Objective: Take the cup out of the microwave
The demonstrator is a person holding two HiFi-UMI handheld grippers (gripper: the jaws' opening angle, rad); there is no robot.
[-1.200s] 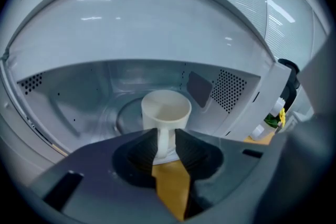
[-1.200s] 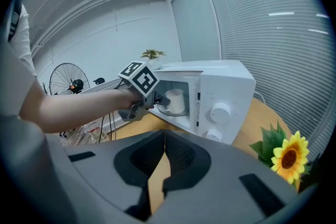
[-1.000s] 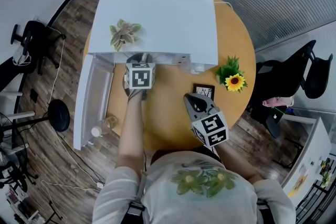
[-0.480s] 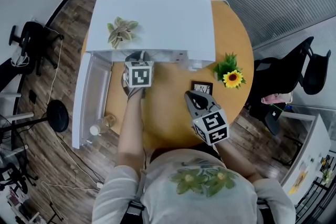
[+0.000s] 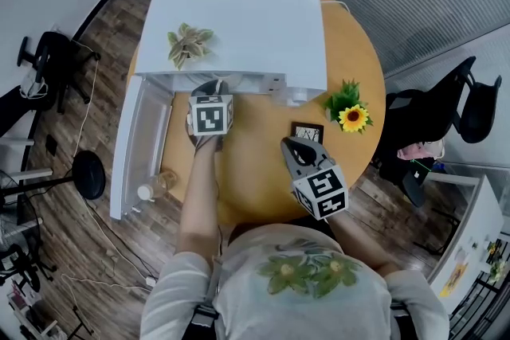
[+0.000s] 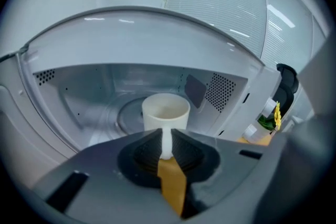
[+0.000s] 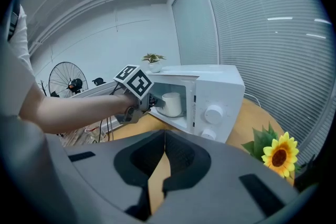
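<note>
Round wooden tabletop (image 5: 263,171) bearing the open microwave (image 5: 239,20), upper centre; cup (image 6: 165,112) stands inside, its handle clamped by the left claw (image 6: 166,144) for withdrawal; right claw (image 7: 163,147), together and empty, waits lower right

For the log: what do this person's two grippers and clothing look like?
The left gripper and right gripper match: moulded grey bodies with black ribbed pads set in a rounded recess, each carrying a white cube printed with black square markers. No cables show. The person wears a pale short-sleeved shirt with a green leafy print; forearms are bare.
</note>
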